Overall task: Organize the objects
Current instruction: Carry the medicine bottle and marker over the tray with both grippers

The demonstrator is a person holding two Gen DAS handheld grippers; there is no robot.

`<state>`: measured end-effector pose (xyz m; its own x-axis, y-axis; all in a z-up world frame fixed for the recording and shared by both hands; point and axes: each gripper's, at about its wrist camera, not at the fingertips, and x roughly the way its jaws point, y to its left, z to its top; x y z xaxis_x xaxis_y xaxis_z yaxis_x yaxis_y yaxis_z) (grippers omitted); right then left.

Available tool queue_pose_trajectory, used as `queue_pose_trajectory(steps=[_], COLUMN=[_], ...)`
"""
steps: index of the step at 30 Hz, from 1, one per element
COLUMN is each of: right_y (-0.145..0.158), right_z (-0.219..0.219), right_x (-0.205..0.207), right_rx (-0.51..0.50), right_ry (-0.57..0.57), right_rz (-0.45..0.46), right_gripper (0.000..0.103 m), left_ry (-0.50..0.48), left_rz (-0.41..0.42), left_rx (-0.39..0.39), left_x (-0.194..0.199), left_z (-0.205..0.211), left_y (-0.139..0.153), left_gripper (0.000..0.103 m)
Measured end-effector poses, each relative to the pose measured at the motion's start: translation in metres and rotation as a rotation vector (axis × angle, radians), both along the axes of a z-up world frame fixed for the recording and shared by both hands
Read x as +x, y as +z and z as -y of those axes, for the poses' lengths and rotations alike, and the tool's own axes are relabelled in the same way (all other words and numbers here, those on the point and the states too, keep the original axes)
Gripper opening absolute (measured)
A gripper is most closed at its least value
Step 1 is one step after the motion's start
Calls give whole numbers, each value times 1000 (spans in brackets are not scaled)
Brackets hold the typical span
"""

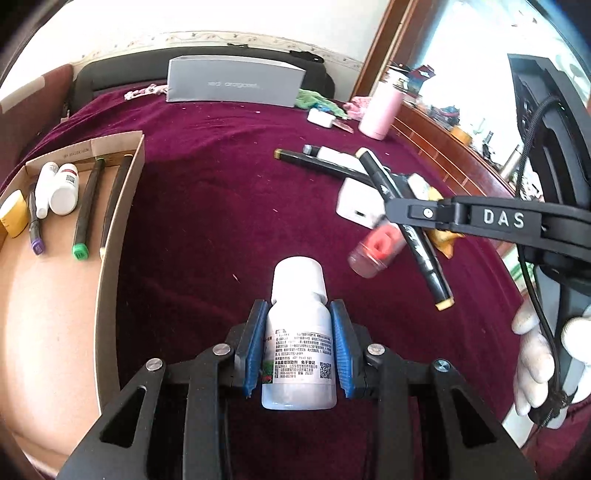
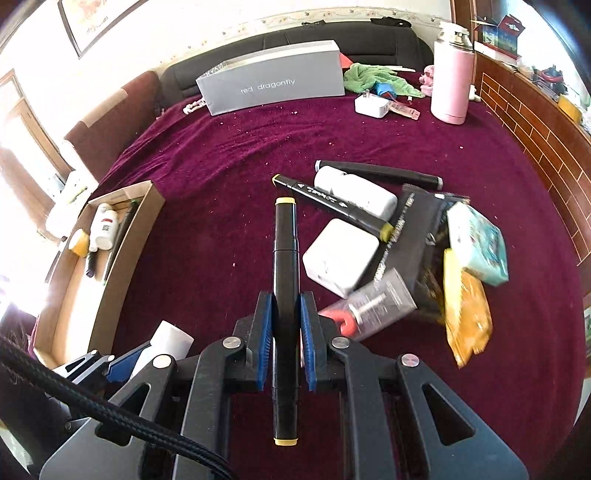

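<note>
Roughly half done: the box (image 1: 122, 192) at the bed's left edge holds markers and bottles, both grippers' fingers are clamped, left (image 1: 299, 347) on a bottle (image 1: 299, 354), right (image 2: 286, 339) on a marker (image 2: 285, 280), and a pile (image 2: 388, 236) remains mid-bed.

Maroon velvet cloth (image 2: 258, 147) covering the surface ahead of the hand-held gripper, dark sofa back (image 2: 332, 37) beyond it, white wall with patterned border (image 2: 295, 16), wooden brick-patterned ledge (image 2: 524, 110) right, bright daylight from left.

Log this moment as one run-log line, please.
left gripper: shut on white bottle | right gripper: shut on yellow-capped marker | cardboard box: partly filled
</note>
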<state>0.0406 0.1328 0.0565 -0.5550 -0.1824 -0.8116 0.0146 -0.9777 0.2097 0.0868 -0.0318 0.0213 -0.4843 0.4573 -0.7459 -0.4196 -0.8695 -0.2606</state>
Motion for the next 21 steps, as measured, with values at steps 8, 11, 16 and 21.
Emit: queue_pose_trajectory(steps=[8,11,16,21], right_y=[12,19,29,34], right_z=[4,10,31,65], right_x=[27,33,37,32], right_rx=[-38,-51,-88,-120], right_ry=[39,62,117,186], right_rz=[-31,-49,-67,-69], right_gripper=[13,13,13,13], left_ry=[-20,21,119,219], left_rz=[0,-13,-37,-53], left_rx=[58,82,106,115], left_x=[36,40,37,25], left_z=[23,46,90,132], left_y=[20,29,39,44], left_gripper=[29,29,29,29])
